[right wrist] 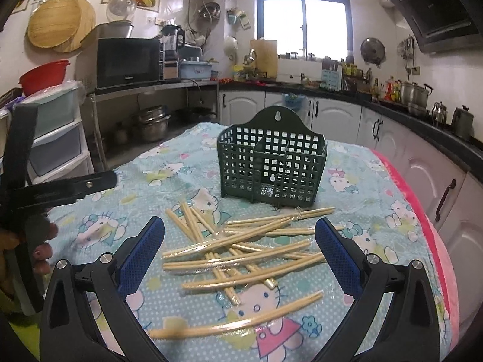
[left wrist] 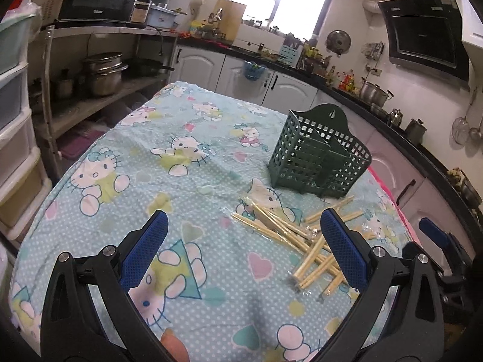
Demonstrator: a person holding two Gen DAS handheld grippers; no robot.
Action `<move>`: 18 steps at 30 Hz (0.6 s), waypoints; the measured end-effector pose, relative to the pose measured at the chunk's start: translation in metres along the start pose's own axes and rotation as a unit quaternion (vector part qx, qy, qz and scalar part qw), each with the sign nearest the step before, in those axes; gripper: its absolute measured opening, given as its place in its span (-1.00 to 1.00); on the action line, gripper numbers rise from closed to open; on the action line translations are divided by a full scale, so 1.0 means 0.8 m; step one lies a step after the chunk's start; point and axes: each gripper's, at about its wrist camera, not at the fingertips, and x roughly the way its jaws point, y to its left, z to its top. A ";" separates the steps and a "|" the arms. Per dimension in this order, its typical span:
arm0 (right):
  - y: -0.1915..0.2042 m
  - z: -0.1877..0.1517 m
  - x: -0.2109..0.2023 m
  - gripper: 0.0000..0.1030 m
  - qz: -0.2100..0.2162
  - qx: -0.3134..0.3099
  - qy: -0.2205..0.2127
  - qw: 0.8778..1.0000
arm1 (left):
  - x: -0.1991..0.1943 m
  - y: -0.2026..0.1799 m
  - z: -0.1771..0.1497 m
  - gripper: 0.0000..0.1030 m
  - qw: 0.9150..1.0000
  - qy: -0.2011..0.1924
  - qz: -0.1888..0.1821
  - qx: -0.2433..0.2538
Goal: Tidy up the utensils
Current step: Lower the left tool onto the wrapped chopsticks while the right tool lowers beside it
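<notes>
On tablecloth (right wrist: 362, 181): chopsticks (right wrist: 241, 253) between right gripper (right wrist: 240, 235) jaws | both jaws apart, empty

Kitchen interior. A bright multi-pane window (right wrist: 303, 22) lights the cream tiled rear wall. White arched-panel cabinets (right wrist: 241, 108) carry a black countertop (right wrist: 401, 105). A black microwave oven (right wrist: 128, 60) sits on a steel shelf rack (left wrist: 99, 90). A black angled range hood (left wrist: 428, 34) is wall-mounted.
</notes>
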 end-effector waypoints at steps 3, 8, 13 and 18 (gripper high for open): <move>-0.011 0.006 0.019 0.88 -0.004 0.008 0.024 1.000 | 0.010 0.000 0.008 0.82 1.000 0.012 -0.015 -0.001; -0.035 0.013 0.056 0.88 -0.012 0.032 0.060 0.998 | 0.037 -0.005 0.019 0.82 0.998 0.039 -0.042 -0.003; -0.063 0.020 0.082 0.88 -0.025 0.056 0.077 0.995 | 0.077 -0.007 0.025 0.75 0.995 0.080 -0.052 -0.018; -0.085 0.022 0.105 0.88 -0.035 0.070 0.091 0.993 | 0.112 -0.010 0.028 0.50 0.992 0.108 -0.060 -0.024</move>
